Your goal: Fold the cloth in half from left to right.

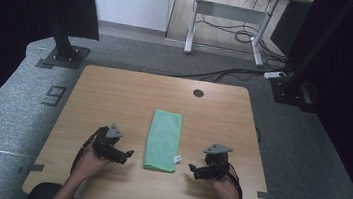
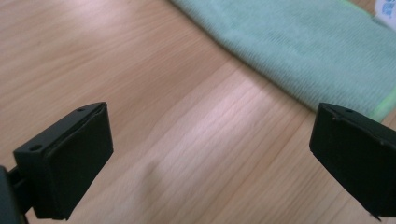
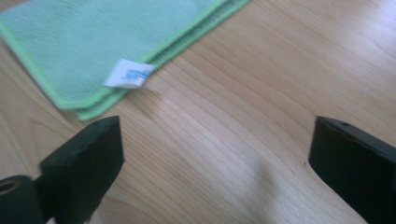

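Counter: pale wooden counter (image 1: 115,92) with rounded corners and a dark round hole near its far edge.
Room: grey carpet all round, black frame posts at both far corners, a white-legged desk with cables behind.
Cloth: folded green microfibre cloth (image 1: 164,139) with a white tag lies flat mid-counter, lengthwise, between both tongs.
Left tongs (image 1: 128,155): low over the counter, just left of the cloth, pointing toward it, jaws spread wide, nothing between.
Right tongs (image 1: 191,170): low, just right of the cloth's near corner, jaws spread wide, nothing between.
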Demonstrator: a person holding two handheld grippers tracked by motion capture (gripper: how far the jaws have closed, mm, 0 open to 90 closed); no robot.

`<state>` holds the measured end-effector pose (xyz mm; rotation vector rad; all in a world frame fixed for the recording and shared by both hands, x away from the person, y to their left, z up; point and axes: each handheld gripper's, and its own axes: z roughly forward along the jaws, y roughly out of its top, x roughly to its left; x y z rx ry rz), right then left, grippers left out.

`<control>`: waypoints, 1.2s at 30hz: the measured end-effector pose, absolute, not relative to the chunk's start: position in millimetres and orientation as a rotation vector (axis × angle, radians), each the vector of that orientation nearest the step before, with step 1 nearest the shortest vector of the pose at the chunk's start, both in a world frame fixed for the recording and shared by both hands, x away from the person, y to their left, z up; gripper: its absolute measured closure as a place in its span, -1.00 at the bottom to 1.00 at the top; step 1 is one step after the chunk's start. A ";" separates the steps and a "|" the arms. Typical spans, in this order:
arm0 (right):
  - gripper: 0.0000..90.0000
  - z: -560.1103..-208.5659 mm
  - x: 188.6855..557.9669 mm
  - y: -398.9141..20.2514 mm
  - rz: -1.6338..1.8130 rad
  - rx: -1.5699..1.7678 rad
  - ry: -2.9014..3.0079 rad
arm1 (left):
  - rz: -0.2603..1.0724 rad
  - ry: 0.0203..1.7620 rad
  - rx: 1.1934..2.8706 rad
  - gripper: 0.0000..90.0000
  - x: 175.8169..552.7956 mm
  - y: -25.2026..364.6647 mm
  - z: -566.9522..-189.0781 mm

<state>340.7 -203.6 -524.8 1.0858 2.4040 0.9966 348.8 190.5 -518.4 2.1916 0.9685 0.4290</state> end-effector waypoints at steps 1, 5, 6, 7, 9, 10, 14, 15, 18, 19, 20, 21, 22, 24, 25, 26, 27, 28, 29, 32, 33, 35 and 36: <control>-0.99 -526.3 340.9 -205.4 0.987 1.094 2.399 | 0.435 0.976 2.190 -1.00 347.3 194.0 -520.3; -1.00 -533.0 341.4 -210.9 0.969 1.107 2.384 | 0.450 0.984 2.197 -1.00 345.4 201.2 -527.2; -1.00 -534.7 341.6 -212.2 0.965 1.109 2.379 | 0.453 0.985 2.202 -1.00 345.8 202.4 -529.2; -1.00 -536.6 342.1 -213.6 0.961 1.112 2.378 | 0.452 0.990 2.204 -1.00 346.2 203.1 -531.4; -1.00 -540.4 343.1 -216.8 0.955 1.116 2.371 | 0.449 0.998 2.211 -1.00 347.7 204.7 -536.9; -1.00 -542.7 343.8 -219.1 0.946 1.120 2.367 | 0.448 1.000 2.214 -1.00 348.3 205.1 -538.9; -1.00 -548.0 345.6 -225.1 0.944 1.137 2.350 | 0.440 1.013 2.232 -1.00 351.0 205.7 -547.7; -1.00 -549.5 346.3 -226.4 0.940 1.139 2.346 | 0.431 1.018 2.233 -1.00 351.6 205.7 -548.3; -1.00 -553.4 347.9 -230.1 0.939 1.151 2.339 | 0.437 1.020 2.234 -1.00 352.2 206.0 -548.2; -1.00 -554.0 348.4 -231.1 0.945 1.162 2.336 | 0.431 1.022 2.232 -1.00 352.6 206.3 -548.3; -1.00 -554.5 348.8 -232.1 0.951 1.165 2.334 | 0.427 1.023 2.232 -1.00 353.0 206.6 -548.4; -1.00 -554.8 349.0 -232.4 0.957 1.168 2.335 | 0.418 1.026 2.231 -1.00 353.6 206.9 -548.5; -1.00 -555.4 349.2 -232.6 0.965 1.176 2.337 | 0.412 1.031 2.231 -1.00 354.1 207.2 -548.6; -1.00 -557.1 349.7 -233.2 0.988 1.185 2.331 | 0.383 1.045 2.228 -1.00 355.8 208.4 -548.8; -1.00 -557.0 349.8 -233.1 0.988 1.185 2.332 | 0.383 1.046 2.228 -1.00 355.8 208.4 -548.8; -1.00 -557.1 349.8 -233.1 0.988 1.185 2.331 | 0.384 1.045 2.229 -1.00 355.8 208.3 -548.8; -1.00 -557.1 349.8 -233.1 0.988 1.186 2.331 | 0.384 1.046 2.229 -1.00 355.7 208.3 -548.8; -1.00 -557.1 349.8 -233.1 0.988 1.185 2.331 | 0.384 1.047 2.228 -1.00 355.7 208.2 -548.9; -1.00 -557.1 349.8 -233.1 0.988 1.186 2.331 | 0.385 1.049 2.227 -1.00 355.7 208.2 -548.9; -1.00 -557.1 349.8 -233.2 0.988 1.185 2.331 | 0.390 1.062 2.222 -1.00 355.4 207.7 -548.9; -1.00 -557.1 349.8 -233.2 0.988 1.185 2.331 | 0.392 1.067 2.220 -1.00 355.2 207.5 -548.8; -1.00 -557.1 349.8 -233.2 0.988 1.185 2.331 | 0.399 1.080 2.215 -1.00 354.5 206.7 -548.9; -1.00 -557.1 349.8 -233.2 0.988 1.185 2.331 | 0.401 1.085 2.213 -1.00 354.2 206.6 -548.9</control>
